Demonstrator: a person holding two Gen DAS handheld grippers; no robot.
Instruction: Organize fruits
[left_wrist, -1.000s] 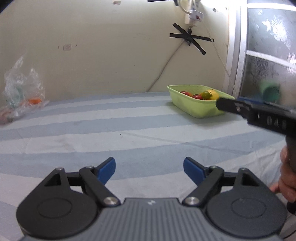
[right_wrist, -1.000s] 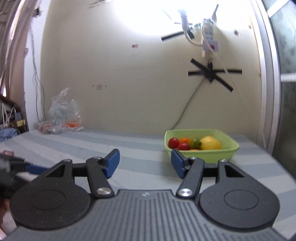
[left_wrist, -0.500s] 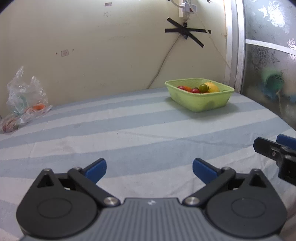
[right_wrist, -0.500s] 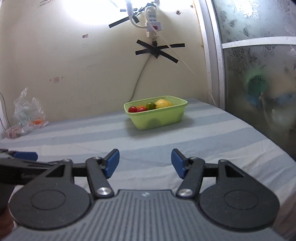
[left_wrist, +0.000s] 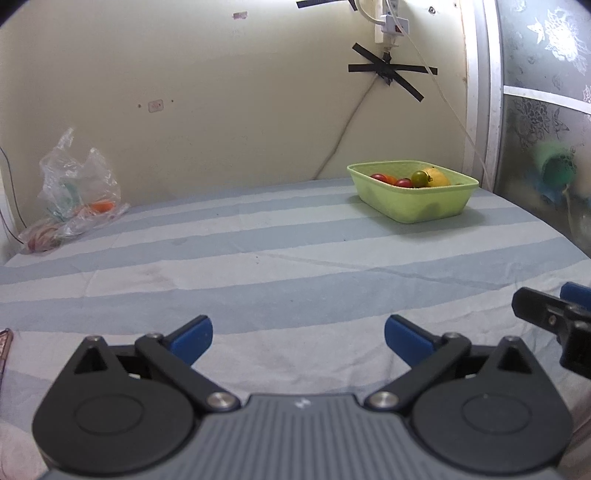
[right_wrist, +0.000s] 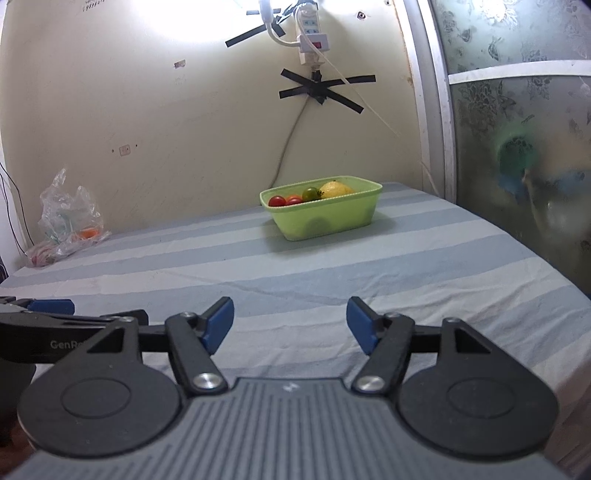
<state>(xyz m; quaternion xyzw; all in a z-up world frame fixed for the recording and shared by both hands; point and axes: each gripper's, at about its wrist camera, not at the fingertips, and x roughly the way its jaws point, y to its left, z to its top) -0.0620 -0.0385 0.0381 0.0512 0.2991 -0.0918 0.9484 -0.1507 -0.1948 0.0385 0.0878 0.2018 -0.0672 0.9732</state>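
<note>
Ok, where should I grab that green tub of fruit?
Take the green tub by its near long rim, coming from the front and slightly above. The walls flare outward and the lip is thin, so one finger inside and one outside should pinch it. The right gripper, empty with jaws opening, faces it most squarely.

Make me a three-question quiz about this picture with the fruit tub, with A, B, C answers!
1. Where is the green tub?
A. on the striped cloth, near the wall
B. on the floor
C. inside the plastic bag

2. What colour is the biggest fruit in the tub?
A. purple
B. yellow
C. white

3. What is between the left gripper fingers?
A. a tomato
B. a spoon
C. nothing

Answers:
1 A: the tub stands on the cloth, far back by the wall.
2 B: the big fruit is yellow, beside small red tomatoes.
3 C: its jaws stand wide with only cloth showing between them.
</note>
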